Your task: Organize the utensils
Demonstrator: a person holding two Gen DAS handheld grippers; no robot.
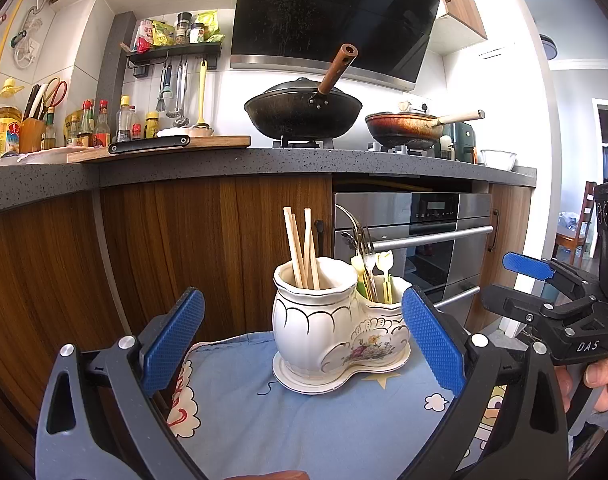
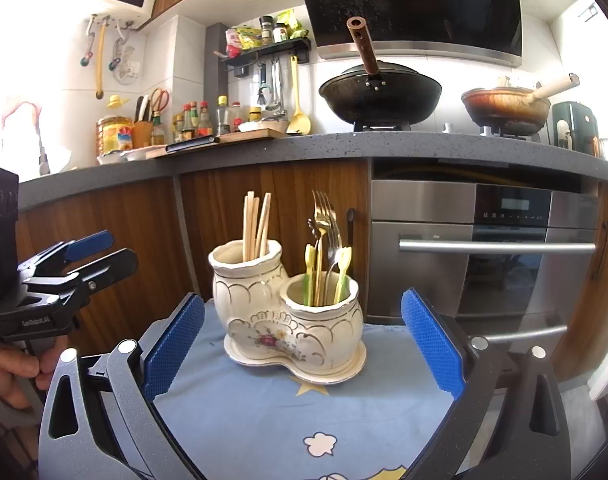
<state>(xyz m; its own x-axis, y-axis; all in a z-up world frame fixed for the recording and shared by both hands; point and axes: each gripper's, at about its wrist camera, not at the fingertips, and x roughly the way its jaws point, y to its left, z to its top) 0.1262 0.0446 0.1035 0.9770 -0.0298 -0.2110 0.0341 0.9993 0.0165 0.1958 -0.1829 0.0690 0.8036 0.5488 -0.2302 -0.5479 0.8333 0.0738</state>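
Note:
A white ceramic double-pot utensil holder (image 1: 332,332) (image 2: 287,320) stands on a blue cartoon cloth (image 1: 324,420) (image 2: 304,408). Its taller pot holds wooden chopsticks (image 1: 301,248) (image 2: 255,224). Its lower pot holds metal forks and spoons (image 1: 362,240) (image 2: 324,224) and yellow-green plastic forks (image 1: 384,272) (image 2: 342,268). My left gripper (image 1: 304,328) is open and empty, its blue pads (image 1: 171,344) either side of the holder, nearer the camera. My right gripper (image 2: 301,332) is open and empty in the same stance. Each gripper also shows in the other's view, the right one (image 1: 544,284) and the left one (image 2: 83,256).
Behind the cloth are wooden cabinet doors (image 1: 183,240) and a steel built-in oven (image 2: 496,248). The grey countertop (image 1: 304,160) above carries a cutting board with a knife (image 1: 151,146), sauce bottles, a black wok (image 1: 304,110) and a brown pan (image 1: 404,128).

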